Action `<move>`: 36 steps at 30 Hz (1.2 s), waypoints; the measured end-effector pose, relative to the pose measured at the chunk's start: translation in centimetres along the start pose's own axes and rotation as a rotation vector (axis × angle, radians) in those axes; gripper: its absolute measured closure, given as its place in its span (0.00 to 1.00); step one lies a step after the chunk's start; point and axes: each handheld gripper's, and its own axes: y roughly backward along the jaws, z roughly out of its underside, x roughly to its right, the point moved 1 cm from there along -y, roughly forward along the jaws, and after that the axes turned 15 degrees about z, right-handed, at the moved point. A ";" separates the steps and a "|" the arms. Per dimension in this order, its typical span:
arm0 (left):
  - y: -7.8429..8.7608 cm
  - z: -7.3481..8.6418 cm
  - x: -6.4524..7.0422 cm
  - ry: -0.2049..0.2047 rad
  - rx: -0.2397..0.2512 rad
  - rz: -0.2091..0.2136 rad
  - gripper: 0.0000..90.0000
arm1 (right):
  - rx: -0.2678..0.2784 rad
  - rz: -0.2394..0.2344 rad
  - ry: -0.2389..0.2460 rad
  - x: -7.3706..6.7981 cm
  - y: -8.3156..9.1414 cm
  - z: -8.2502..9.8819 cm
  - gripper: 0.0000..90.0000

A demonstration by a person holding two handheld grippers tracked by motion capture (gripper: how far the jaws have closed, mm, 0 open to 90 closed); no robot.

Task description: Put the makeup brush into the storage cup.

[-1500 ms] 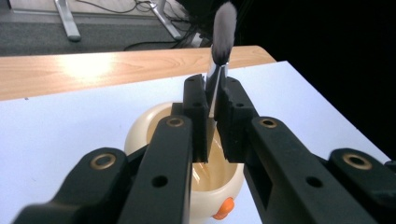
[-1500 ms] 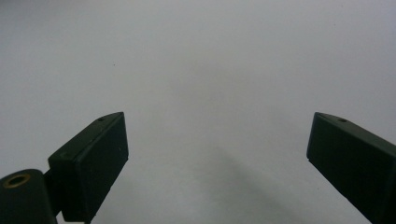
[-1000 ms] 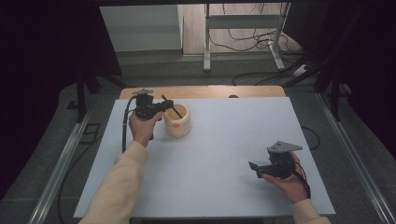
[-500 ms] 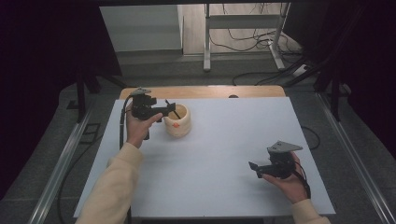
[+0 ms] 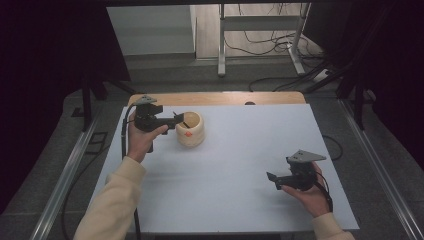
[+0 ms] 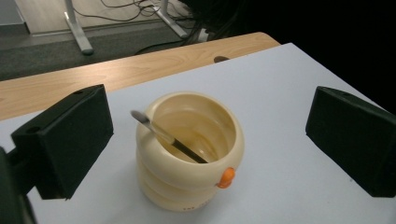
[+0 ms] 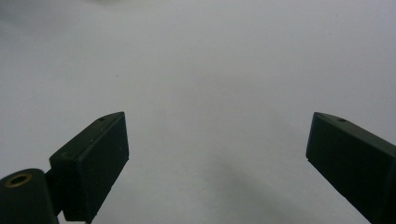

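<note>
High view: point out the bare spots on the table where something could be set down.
The widest bare patch is the table middle, between the cream cup and the right gripper. The far right corner is bare too. It is crowded at the far left, where the left gripper, jaws just opened, hangs beside the cup with the brush in it.

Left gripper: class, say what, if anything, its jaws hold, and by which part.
Nothing is held. The left gripper has just been opening, and its jaws stand wide apart, clear of the cup and the pen leaning inside it.

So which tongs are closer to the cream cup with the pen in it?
Left. The left tongs sit just beside the cup, open; the right tongs are far across the table.
</note>
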 end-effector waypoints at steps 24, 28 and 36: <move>2.9 4.2 2.2 -0.042 -0.050 0.001 0.01 | 0.007 0.002 0.002 0.0 0.4 0.0 0.07; 3.5 5.1 2.2 -0.037 -0.063 -0.021 0.01 | 0.009 -0.003 0.002 0.0 0.5 0.0 0.07; 4.2 8.0 2.3 -0.013 -0.116 -0.047 0.02 | 0.014 -0.001 -0.004 0.2 0.7 0.1 0.07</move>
